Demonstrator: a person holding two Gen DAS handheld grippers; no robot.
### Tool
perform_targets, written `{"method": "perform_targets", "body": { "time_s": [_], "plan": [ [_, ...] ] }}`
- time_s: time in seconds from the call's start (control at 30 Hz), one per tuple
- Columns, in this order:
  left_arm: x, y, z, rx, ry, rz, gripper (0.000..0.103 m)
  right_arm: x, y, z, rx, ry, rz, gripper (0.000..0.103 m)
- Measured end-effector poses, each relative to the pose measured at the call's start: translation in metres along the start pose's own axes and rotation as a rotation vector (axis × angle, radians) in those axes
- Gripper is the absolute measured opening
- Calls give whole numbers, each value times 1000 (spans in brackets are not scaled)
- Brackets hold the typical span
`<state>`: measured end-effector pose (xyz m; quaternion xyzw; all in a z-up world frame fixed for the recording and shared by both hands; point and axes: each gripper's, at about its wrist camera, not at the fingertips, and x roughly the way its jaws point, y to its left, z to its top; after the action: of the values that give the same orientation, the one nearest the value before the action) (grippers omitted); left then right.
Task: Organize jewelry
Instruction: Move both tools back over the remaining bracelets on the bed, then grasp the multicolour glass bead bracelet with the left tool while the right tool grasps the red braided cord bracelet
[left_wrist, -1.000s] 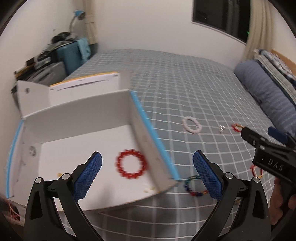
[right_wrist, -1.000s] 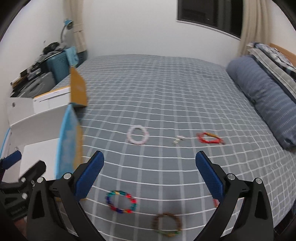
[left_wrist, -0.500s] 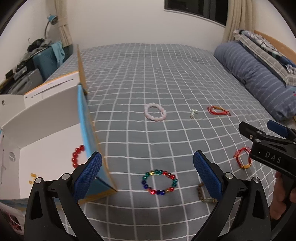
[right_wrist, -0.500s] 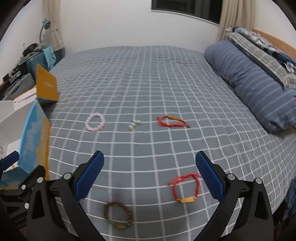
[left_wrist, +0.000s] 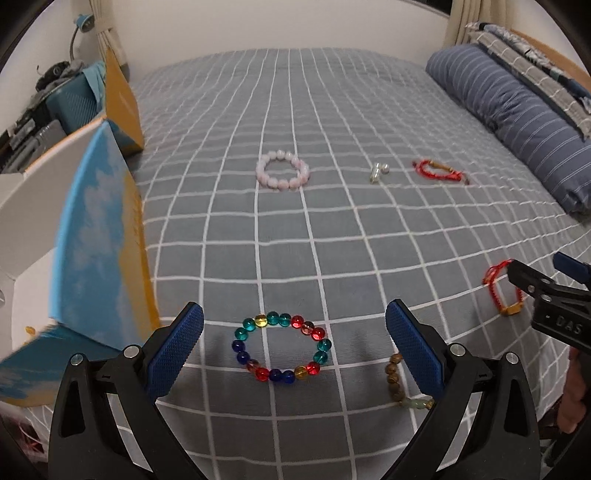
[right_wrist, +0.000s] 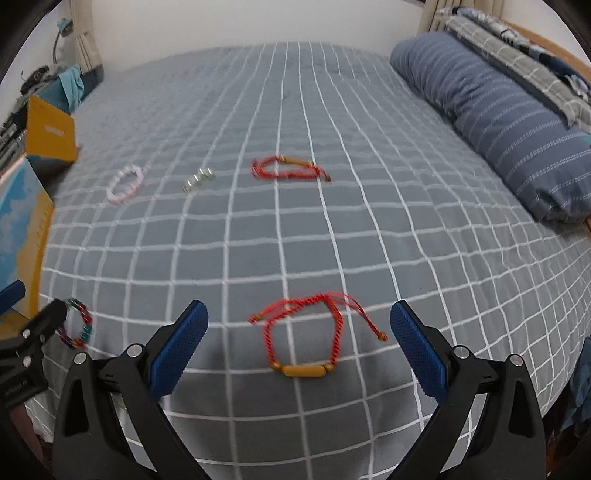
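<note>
Where lettering shows — right claw reads "DAS"

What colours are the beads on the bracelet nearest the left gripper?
Teal, red, dark blue and amber beads, best in the left wrist view.

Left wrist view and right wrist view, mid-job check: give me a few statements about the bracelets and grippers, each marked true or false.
1. The left gripper is open, with the multicolored bead bracelet lying between its fingers. True.
2. The right gripper is shut on the red cord bracelet. False: it is open and the bracelet lies loose on the bedspread.
3. The pink bead bracelet lies inside the box. False: it lies on the bedspread.
4. A second red cord bracelet lies farther up the bed. True.
</note>
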<state>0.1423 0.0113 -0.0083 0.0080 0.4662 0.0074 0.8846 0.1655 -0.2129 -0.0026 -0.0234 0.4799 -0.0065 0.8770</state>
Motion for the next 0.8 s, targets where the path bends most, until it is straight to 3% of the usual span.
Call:
{"method": "perform_targets", "body": {
  "time_s": [0.43,0.57,0.8],
  "plan": [
    [37,-3,-11,30,41,64,97,36,-8,-6,14,90,33,92],
    [46,-6,-13,31,75,21,97,39,-5,-7,12,105,46,90],
    [51,-4,-15,2,83,2,96,47,-1,-7,5,142,56,75]
  ]
}}
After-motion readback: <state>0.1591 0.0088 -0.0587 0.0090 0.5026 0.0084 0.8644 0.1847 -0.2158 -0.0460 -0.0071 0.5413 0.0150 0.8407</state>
